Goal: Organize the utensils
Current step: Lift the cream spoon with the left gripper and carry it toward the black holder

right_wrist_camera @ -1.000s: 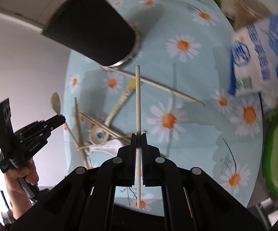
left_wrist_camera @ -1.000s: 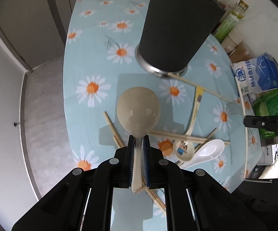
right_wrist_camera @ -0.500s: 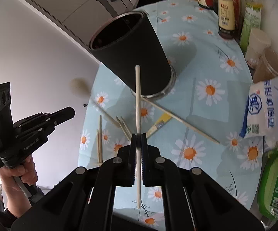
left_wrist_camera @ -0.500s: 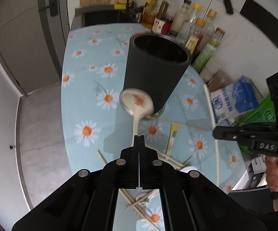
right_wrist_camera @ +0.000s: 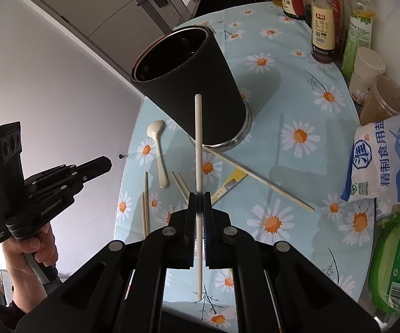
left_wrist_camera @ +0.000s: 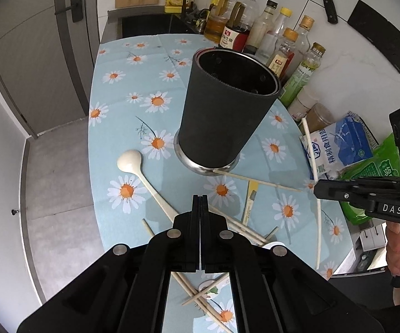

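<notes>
The right claw [right_wrist_camera: 199, 194] grips a white chopstick [right_wrist_camera: 198, 149] mid-shaft; it may pivot and miss the black holder [right_wrist_camera: 189, 83]. The left claw [left_wrist_camera: 200, 197] is clenched empty.

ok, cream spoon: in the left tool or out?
Out. The cream spoon lies flat on the daisy tablecloth beside the black holder; the left tool is shut on nothing.

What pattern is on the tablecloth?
Light blue tablecloth with white-and-orange daisies; clearest in the left wrist view.
</notes>
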`<state>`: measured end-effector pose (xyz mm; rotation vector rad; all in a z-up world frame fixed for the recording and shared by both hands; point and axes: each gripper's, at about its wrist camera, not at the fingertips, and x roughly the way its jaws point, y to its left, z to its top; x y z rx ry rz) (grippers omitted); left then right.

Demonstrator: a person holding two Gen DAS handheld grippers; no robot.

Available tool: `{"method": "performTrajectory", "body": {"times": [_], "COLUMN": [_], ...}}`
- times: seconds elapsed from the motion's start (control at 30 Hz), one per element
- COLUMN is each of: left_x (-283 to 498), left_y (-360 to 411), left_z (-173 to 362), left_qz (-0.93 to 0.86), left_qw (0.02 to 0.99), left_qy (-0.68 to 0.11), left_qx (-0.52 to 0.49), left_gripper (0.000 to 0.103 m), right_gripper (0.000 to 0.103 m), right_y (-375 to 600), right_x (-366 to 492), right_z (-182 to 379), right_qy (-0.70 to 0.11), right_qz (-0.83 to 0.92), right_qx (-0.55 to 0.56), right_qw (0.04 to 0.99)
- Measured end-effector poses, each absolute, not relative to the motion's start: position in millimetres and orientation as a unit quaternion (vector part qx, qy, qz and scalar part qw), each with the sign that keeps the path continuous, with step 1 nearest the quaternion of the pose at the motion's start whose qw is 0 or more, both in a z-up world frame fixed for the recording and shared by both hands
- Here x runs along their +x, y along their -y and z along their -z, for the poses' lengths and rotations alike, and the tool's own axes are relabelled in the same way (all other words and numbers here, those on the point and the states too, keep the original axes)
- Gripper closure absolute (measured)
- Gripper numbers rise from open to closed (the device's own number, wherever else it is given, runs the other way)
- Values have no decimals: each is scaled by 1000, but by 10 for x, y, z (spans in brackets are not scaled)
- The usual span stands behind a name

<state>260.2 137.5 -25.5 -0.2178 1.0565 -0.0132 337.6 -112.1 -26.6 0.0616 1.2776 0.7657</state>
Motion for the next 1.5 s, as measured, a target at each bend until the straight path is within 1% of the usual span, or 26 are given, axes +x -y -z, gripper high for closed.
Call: {"method": "performTrajectory", "body": {"times": [0.07, 0.13, 0.2, 0.23, 0.37, 0.6, 0.7, 1.0, 1.3, 1.5], "left_x": [2607, 2626, 2645, 2657, 2728, 3033, 3167, 3458, 3572, 3653], "left_y": [-1418, -1470, -1518, -1541, -1665, -1990, -2017, -2280, -2265, -2212], "left_z": [276, 314, 360, 381, 504, 845, 911, 1249, 1436, 1439], "left_qz": [-2, -11, -18, -20, -30, -53, -74, -106, -143, -164], "left_qw": [856, 851, 847, 846, 836, 798, 793, 741, 713, 712], "left_qy": [-505, -512, -516, -519, -529, -561, -571, -607, -635, -635], "left_qx": [-110, -117, -122, -124, -144, -214, -198, -266, -259, -250], "left_gripper": [102, 99, 85, 84, 84, 84, 83, 82, 82, 82], "right_gripper": [98, 98, 98, 98, 98, 98, 98, 98, 98, 98], "right_y": [1135, 1152, 1160, 1161, 1186, 1257, 1285, 1339, 1386, 1426], "right_x": [3379, 3385, 3380, 3386, 3399, 3448, 3472, 3525, 3535, 3550], "right_z": [286, 309, 322, 331, 365, 405, 412, 432, 471, 468], "right_qy": [-583, -585, -586, -587, -591, -596, -596, -594, -596, -594], "right_qz": [-346, -344, -342, -342, -338, -333, -334, -338, -348, -357], "right_qx": [30, 32, 33, 33, 36, 47, 51, 64, 71, 78], "right_qw": [734, 734, 734, 733, 732, 729, 729, 727, 720, 717]}}
